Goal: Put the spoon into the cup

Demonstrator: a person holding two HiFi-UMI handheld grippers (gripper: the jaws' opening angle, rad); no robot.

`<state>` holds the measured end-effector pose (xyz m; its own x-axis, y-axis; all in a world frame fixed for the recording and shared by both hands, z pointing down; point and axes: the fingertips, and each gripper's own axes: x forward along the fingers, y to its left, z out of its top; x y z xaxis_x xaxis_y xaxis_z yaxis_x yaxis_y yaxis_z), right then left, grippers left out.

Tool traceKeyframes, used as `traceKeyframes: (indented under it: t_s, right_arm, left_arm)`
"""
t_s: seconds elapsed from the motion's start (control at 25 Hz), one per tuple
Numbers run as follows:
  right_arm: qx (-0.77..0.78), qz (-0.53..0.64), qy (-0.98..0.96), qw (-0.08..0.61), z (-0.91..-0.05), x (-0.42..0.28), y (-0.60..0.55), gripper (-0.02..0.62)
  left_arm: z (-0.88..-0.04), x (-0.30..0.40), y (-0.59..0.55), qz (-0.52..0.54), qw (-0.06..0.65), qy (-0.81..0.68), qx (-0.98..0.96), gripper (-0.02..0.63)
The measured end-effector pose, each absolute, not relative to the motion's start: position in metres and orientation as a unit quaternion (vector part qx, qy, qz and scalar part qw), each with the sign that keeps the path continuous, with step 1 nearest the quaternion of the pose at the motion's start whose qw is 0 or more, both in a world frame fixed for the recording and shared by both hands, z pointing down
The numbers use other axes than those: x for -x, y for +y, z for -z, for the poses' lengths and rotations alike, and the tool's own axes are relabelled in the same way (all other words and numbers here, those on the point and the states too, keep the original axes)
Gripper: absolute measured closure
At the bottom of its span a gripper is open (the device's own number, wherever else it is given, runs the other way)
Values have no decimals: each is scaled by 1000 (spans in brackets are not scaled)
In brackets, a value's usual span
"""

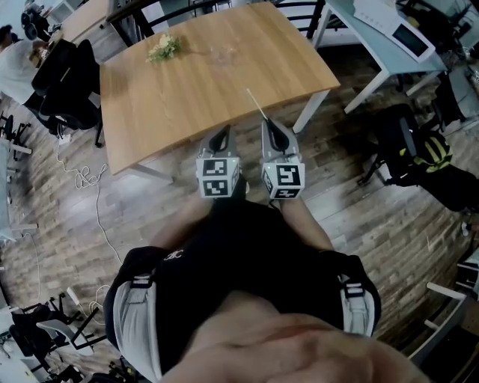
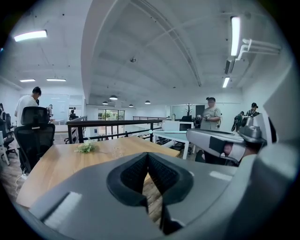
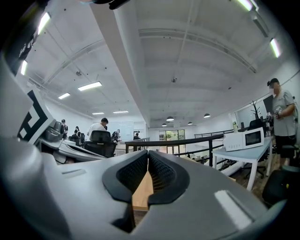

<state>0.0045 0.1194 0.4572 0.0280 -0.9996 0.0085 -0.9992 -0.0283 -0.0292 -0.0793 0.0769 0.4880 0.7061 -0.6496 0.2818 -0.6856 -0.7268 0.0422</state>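
Pale and slender, a thin stick (image 1: 257, 104), possibly the spoon, shows over the wooden counter (image 1: 150, 105) at about 5 o'clock from its middle. It slants from 11 o'clock down to 5 o'clock. Its near end meets the tip of the right gripper (image 1: 270, 124), but I cannot tell from the head view whether it is held or lies flat. In the right gripper view the fingers (image 3: 161, 171) are closed together with nothing visible between them, only counter wood showing through the slit.

A faint clear glassy thing (image 1: 222, 54), perhaps the cup, stands toward 12 o'clock on the counter, well apart from the stick. A small sprig of pale flowers (image 1: 163, 48) lies at 10 o'clock.

The left gripper (image 1: 223, 133) sits just beside the right one at the counter's 6 o'clock edge. Its fingers (image 2: 133, 172) are likewise closed on nothing.

Beyond the counter are black office chairs (image 1: 63, 82) at 9 o'clock and a white desk (image 1: 352, 22) at 2 o'clock. A black-and-yellow bag (image 1: 423, 153) lies on the plank floor (image 1: 359, 217) at 3 o'clock.
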Motion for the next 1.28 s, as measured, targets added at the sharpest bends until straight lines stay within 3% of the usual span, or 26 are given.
traceKeyframes:
  t_s: [0.52,1.28]
  right_arm:
    - [725,12,689,10,-463,-49,60,591]
    - [687,2,726,-24,-454,-86,-121,591]
  left_arm:
    - [-500,43,-1,-111,77,-368,-920,594]
    - [-492,2,-176,-103,106,-403,-903,594]
